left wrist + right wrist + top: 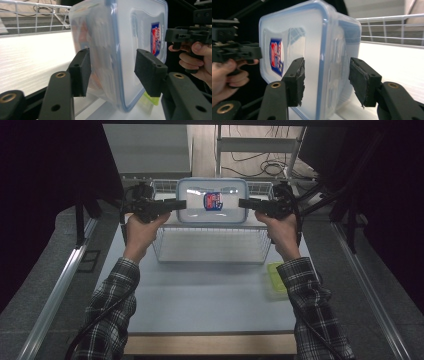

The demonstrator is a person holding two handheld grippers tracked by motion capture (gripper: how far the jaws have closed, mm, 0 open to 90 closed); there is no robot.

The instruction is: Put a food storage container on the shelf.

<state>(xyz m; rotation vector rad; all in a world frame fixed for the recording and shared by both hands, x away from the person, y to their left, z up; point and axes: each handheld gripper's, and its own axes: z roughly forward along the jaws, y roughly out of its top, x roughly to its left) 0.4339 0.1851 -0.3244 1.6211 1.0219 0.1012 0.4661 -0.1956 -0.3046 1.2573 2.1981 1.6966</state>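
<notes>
Spanning most of the scene, the pale table (200,305) carries a white wire basket (210,245) at its far side. Over that basket hangs a clear plastic container (212,200) with a blue-rimmed lid (a red-and-blue label on top). Its left end sits between the left gripper (181,204) jaws, its right end between the right gripper (244,203) jaws; both pairs stand spread, pads a little off the walls. A green lid (276,275) lies beside the basket.

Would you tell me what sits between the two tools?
The lidded box, spanning left tool to right tool above the basket, in the high view.
</notes>
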